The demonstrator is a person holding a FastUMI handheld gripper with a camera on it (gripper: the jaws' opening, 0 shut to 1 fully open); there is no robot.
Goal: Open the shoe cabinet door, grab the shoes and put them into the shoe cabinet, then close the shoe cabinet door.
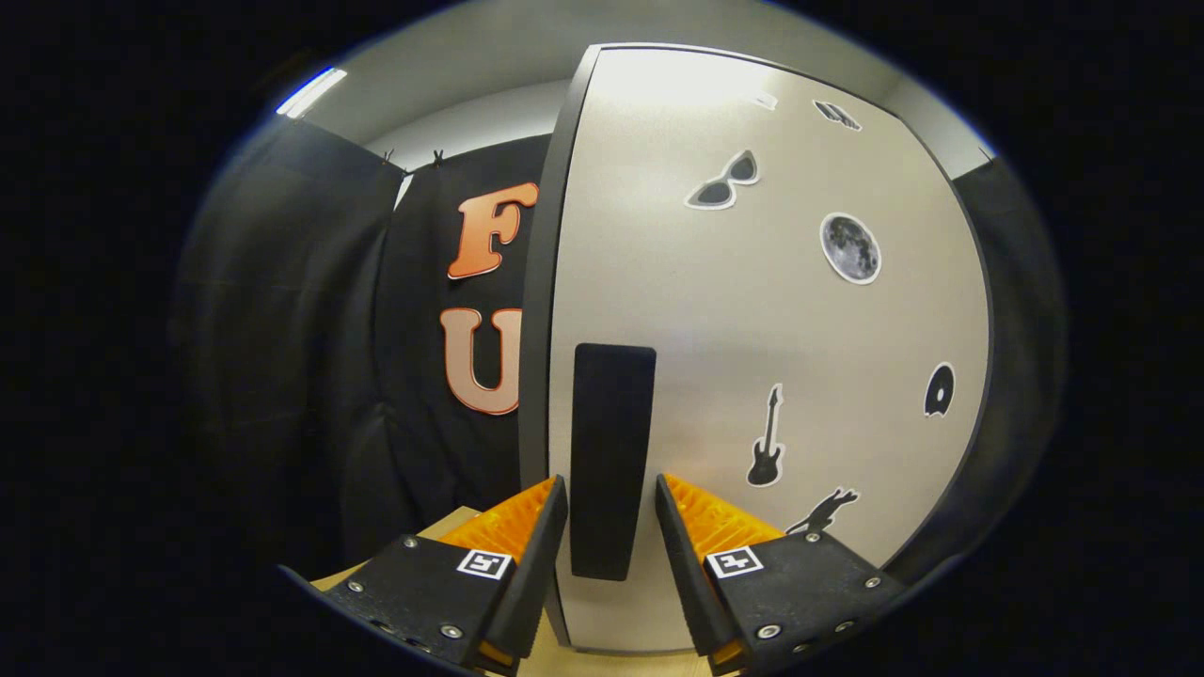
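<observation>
- The gripper (611,494) is right up at the cabinet, its two fingers spread partway with a gap a little wider than the door's handle; one fingertip stands to each side of the handle's lower half.
- The handle (611,451), a dark upright bar near the door's left edge, sits between the fingers. A sliver of pale door shows on each side of it, so I judge that the fingers are not pressing on it yet; whether either one brushes it I cannot tell.
- The shoe cabinet door (752,310) is a pale grey panel with a dark rim, dotted with stickers: sunglasses (722,182), a moon (850,247), a guitar (767,438) and a few smaller ones. It looks flush and closed, so the first step, opening it, seems not yet done.
- The booth's black cloth wall (282,329) hangs to the left of the door, and a strip of light wood surface (451,522) shows low down by the left finger.
- What could go wrong, as I see it:
  - if the fingers close while sitting too shallow on the bar, they may slide off it once the pull starts;
  - the grip is low on the handle, so a pull at an angle could twist the fingers off the bar;
  - a pull that does not follow the door's swing could drag the fingers sideways off the handle.
</observation>
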